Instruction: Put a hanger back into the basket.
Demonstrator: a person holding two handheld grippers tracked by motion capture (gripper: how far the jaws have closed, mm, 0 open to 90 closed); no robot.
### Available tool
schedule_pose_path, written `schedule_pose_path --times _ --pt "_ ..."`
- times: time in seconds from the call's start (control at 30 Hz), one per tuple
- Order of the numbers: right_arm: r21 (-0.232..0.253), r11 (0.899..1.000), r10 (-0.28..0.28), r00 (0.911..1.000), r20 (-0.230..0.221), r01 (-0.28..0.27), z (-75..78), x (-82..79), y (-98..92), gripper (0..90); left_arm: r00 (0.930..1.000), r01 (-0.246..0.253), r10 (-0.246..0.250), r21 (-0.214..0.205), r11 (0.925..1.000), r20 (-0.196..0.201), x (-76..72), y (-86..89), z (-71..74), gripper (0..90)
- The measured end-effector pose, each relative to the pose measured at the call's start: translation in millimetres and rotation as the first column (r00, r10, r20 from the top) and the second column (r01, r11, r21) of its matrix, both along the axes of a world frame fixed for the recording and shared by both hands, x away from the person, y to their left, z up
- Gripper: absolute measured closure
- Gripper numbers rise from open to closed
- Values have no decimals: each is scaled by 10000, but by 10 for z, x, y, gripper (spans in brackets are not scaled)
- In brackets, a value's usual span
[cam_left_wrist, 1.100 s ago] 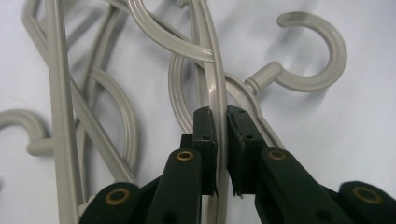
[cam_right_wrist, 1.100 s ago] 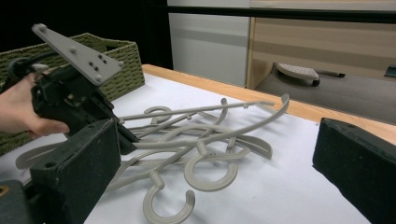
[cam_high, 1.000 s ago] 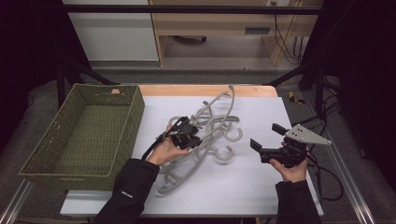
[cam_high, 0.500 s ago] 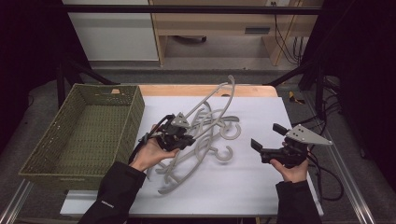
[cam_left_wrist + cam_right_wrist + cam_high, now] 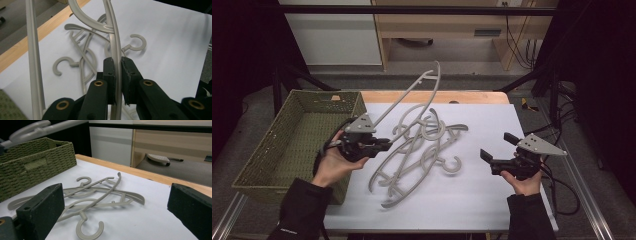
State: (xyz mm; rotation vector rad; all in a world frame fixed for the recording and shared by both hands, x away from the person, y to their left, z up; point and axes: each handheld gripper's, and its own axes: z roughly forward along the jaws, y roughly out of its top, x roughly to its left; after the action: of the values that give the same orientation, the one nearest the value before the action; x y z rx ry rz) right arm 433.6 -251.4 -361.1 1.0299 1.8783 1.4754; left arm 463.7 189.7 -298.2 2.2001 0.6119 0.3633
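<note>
A dim room with a pale cabinet and a wooden shelf unit at the top of the frame lies behind a worktop [image 5: 492, 200] covered by a white sheet, its wooden edge showing along the far side. At the left of the frame a green woven basket [image 5: 277, 150] sits on the worktop, just beside the left tool [image 5: 384, 145]. In the middle of the sheet lies a tangled pile of grey hangers [image 5: 422, 155], their hooks curling in different directions, one open hook [image 5: 451, 166] pointing toward the lower right of the frame. The pile lies between the two tools. The left tool is clamped on a thin bar of the lifted hanger [image 5: 412, 100]; the left gripper view shows the pads pressed on the bar from both sides [image 5: 117, 72]. That hanger is tilted, its long axis running from the tool at centre left up toward the upper middle of the frame, its far end above the pile. The right tool [image 5: 494, 155], at the right of the frame, has its jaws wide apart with nothing between them and faces the pile.
</note>
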Motion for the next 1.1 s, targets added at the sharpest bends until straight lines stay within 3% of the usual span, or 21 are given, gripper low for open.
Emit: schedule_pose_path --times 0.27,0.6,0.87,1.1 --pt "-60 10000 21 10000 -51 -22 -11 9 16 12 9985 -524 521 177 9985 152 -48 379 83 825" --pt "-87 10000 30 10000 -93 -31 -14 12 20 12 9960 -890 890 -51 9960 -19 -76 1020 78 824" --pt "-99 9999 -27 9999 -102 26 -16 12 24 12 9912 -1255 1256 55 9921 -409 -113 1471 -122 824" --pt "-140 9999 -3 9999 -155 1 -30 23 48 12 9856 -1507 1512 123 9885 -757 -128 1735 -268 823"
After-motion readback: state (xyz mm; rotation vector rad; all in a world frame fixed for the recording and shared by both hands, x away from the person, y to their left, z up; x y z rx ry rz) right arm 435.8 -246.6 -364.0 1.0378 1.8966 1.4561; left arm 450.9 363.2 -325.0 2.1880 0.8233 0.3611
